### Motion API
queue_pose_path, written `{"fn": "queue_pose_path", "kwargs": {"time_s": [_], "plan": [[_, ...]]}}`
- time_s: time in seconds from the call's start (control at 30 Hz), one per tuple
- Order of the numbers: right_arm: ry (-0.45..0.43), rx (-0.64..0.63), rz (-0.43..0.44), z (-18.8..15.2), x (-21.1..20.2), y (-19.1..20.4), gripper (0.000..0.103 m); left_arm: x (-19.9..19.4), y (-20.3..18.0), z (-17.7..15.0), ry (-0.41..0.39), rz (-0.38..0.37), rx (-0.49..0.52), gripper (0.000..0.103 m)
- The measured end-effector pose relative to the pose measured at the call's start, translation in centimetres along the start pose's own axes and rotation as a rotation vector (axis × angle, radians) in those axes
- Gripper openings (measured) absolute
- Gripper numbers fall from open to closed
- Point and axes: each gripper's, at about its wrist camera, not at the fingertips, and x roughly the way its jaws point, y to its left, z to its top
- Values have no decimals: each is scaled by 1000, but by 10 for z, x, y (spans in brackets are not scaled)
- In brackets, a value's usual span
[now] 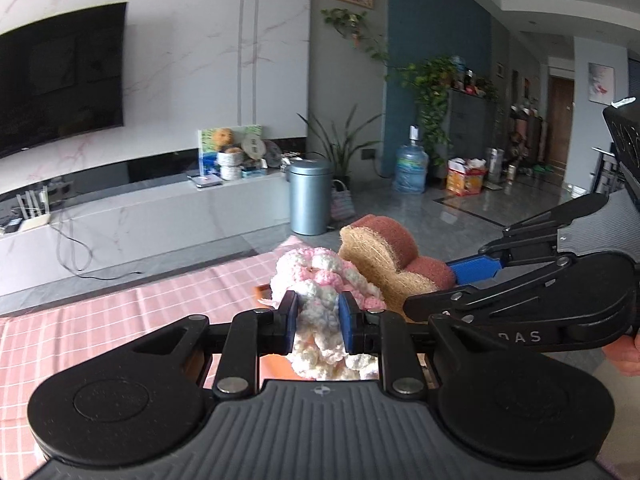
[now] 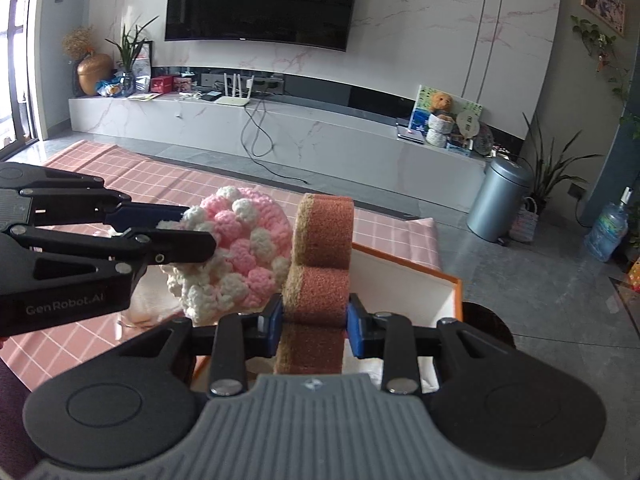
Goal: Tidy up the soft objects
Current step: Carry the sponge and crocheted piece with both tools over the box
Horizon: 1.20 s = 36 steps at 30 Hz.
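My left gripper is shut on a pink and white crocheted pad, held above the table. My right gripper is shut on a brown wavy sponge with a tan fibre side, held upright over an orange-rimmed white box. In the left wrist view the sponge sits just right of the crocheted pad, with the right gripper coming in from the right. In the right wrist view the crocheted pad hangs just left of the sponge, in the left gripper.
A pink checked cloth covers the table. The box's orange rim peeks out behind the pad. Beyond the table edge are a grey floor, a blue-grey bin, a TV bench and a water jug.
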Motion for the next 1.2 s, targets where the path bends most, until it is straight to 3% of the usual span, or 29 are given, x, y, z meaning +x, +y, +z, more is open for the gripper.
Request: {"fn": "queue_pose_path", "kwargs": {"time_s": [0.33, 0.6, 0.87, 1.2], "plan": [[70, -17, -92, -4, 35, -37, 32, 47, -18, 7, 42, -89, 26, 24], [127, 25, -105, -5, 66, -62, 32, 86, -15, 6, 95, -128, 39, 24], [202, 31, -76, -1, 113, -80, 32, 121, -17, 3, 156, -129, 47, 24], [368, -130, 14, 0, 165, -81, 32, 145, -13, -10, 243, -139, 59, 24]]}}
